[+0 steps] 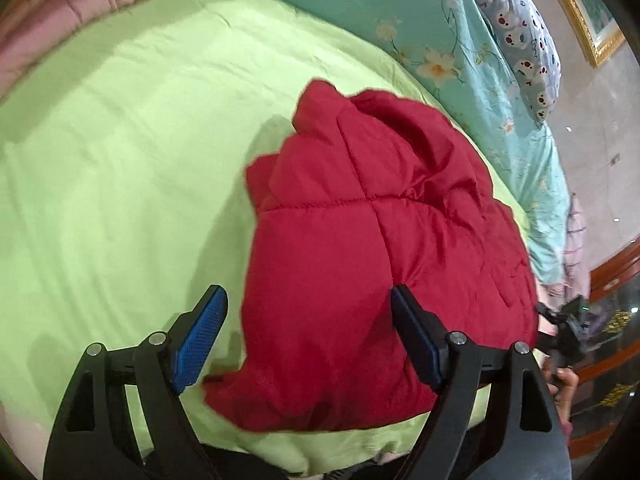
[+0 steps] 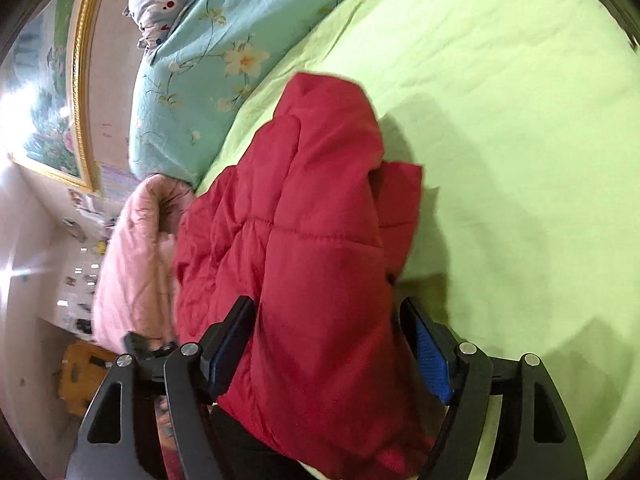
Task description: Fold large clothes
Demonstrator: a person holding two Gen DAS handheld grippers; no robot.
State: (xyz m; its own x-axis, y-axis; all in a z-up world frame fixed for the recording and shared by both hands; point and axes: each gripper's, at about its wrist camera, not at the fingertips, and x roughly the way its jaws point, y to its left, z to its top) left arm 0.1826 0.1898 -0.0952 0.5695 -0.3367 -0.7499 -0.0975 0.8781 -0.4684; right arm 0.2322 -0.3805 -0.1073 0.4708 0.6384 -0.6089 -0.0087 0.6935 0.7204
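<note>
Left wrist view: a red quilted jacket (image 1: 360, 264) is recorded lying bundled on the lime-green sheet (image 1: 120, 160), toward the near edge of that sheet and short of the turquoise flowered quilt (image 1: 460, 40) that borders the sheet's far side. A pink quilt (image 1: 60, 12) is noted at the sheet's far left corner, and a patterned pillow (image 1: 520, 40) beyond the flowered quilt.

Handling, judged: the jacket is padded and puffy, so it is taken to be light, soft and springy, likely to bulge back after a crease; its smooth shell may prove slippery. A hold is best taken at a stitched seam or at a hem edge, where the padding is thinner and layers can be pinched flat.

Left gripper (image 1: 308, 340): the jaws are seen spread wide, the jacket's near end lying between them. The right-hand finger (image 1: 416, 344) appears to lie against the cloth; the left-hand finger (image 1: 200, 340) stands apart from it. Nothing is pinched.

Right wrist view: the same jacket (image 2: 312, 240) is shown mounded above the sheet (image 2: 520, 120), beside another pink quilt (image 2: 132, 264). Right gripper (image 2: 332, 352): the jaws are likewise spread wide, straddling the jacket's near bulk. Contact with either pad cannot be told for certain, and no grip is closed.
</note>
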